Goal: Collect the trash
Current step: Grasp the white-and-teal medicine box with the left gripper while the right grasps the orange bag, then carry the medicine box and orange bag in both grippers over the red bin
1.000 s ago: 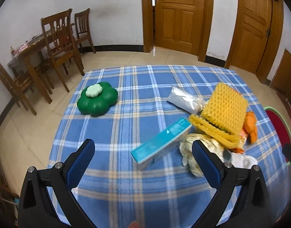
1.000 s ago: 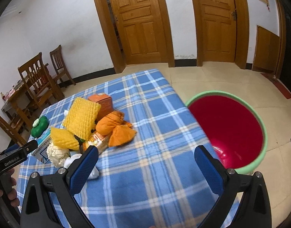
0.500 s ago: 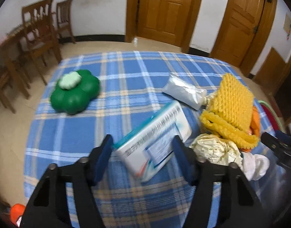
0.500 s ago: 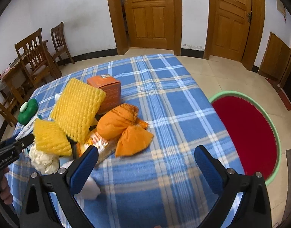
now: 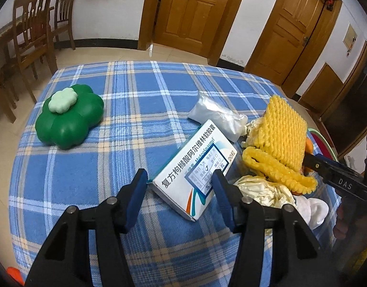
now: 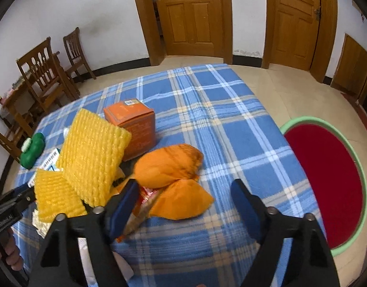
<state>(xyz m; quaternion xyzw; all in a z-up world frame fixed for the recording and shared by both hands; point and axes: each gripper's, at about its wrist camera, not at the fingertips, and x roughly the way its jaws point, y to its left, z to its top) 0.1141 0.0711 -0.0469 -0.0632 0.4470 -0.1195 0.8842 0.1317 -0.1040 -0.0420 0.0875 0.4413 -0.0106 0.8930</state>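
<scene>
My left gripper (image 5: 179, 183) is shut on a white and teal medicine box (image 5: 195, 167), which is lifted and tilted above the blue plaid table (image 5: 135, 91). My right gripper (image 6: 184, 197) is open over two orange peels (image 6: 169, 165) and a snack wrapper (image 6: 138, 211). Yellow foam netting (image 6: 92, 153), an orange carton (image 6: 133, 124), a silver pouch (image 5: 217, 117) and crumpled paper (image 5: 262, 191) lie in a pile on the table. A red bin with a green rim (image 6: 327, 174) stands on the floor to the right of the table.
A green flower-shaped case (image 5: 68, 114) sits at the table's left. White tissue (image 5: 312, 209) lies by the pile. Wooden chairs (image 5: 32, 31) stand at the far left by the wall, and wooden doors (image 5: 193, 12) are behind.
My left gripper closed on the medicine box and raised it off the table. My right gripper swung left from the bin and came down over the orange peels, with its jaws narrowed.
</scene>
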